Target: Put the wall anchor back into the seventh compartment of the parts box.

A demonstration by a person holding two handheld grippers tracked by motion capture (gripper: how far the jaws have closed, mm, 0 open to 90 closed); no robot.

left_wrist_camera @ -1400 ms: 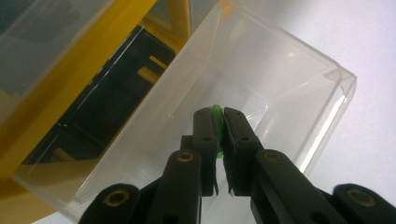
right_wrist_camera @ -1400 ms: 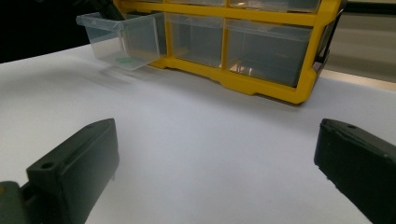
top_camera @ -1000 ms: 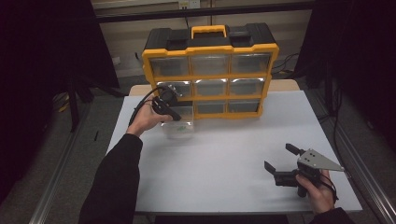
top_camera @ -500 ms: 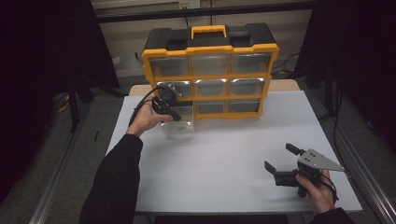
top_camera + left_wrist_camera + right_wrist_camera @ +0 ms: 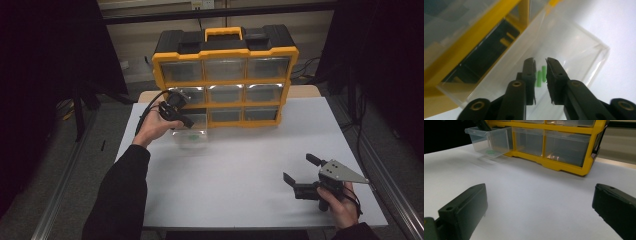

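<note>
the green pieces (image 5: 541, 77) lay in the clear drawer (image 5: 191, 134), pulled out of the yellow organizer (image 5: 225, 75)'s bottom left slot. the left gripper (image 5: 541, 67) hung over them, jaws nearly closed, nothing grasped; picking remained. the right gripper (image 5: 300, 174) rested wide open, well apart.

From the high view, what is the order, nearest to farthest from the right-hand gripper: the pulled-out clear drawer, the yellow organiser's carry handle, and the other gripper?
From the right gripper:
1. Pulled-out clear drawer, on the table's left, bottom row.
2. Left gripper, just above that drawer; close to it, slightly farther.
3. Carry handle, on top of the organiser, at the back.
</note>
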